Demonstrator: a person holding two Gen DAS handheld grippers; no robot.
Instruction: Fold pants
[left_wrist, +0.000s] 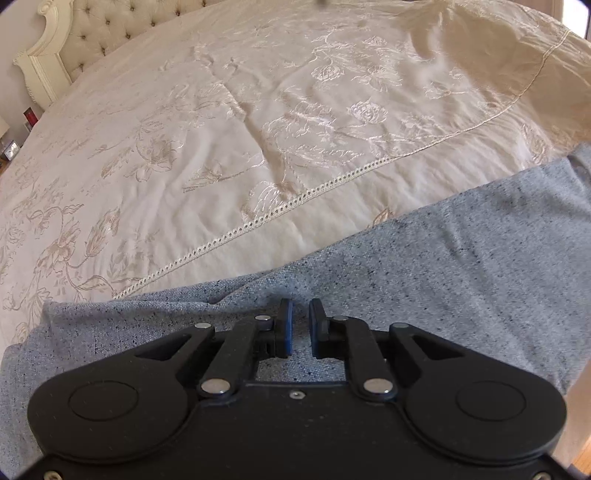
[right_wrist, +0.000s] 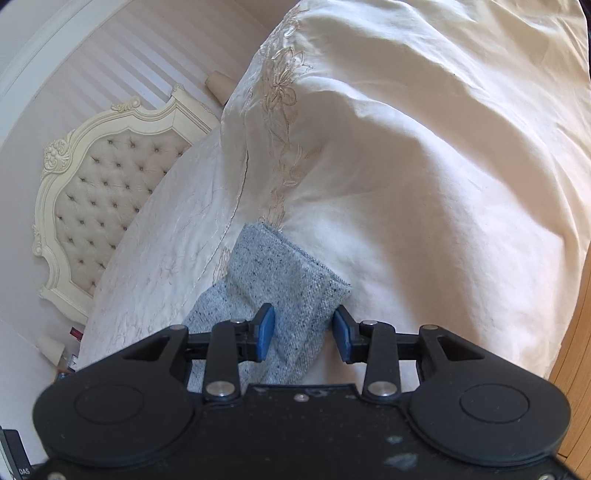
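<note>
Grey pants (right_wrist: 273, 291) are lying limp on the bed (right_wrist: 424, 221); right tool (right_wrist: 303, 334) is released astride the cuff, left tool (left_wrist: 300, 325) narrowly parted, holding nothing.

My right hand-held gripper (right_wrist: 303, 332) over grey pants (right_wrist: 280, 288)
Jaws apart astride the folded cuff end lying on my cream embroidered bedspread (right_wrist: 424, 192).

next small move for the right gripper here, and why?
Probably draw the right gripper back off the pants. Its jaws stand apart around the folded leg end, pads not pressing, and the leg lies flat on the bedspread, so that end looks released. The left gripper sits narrow over the fabric.
</note>
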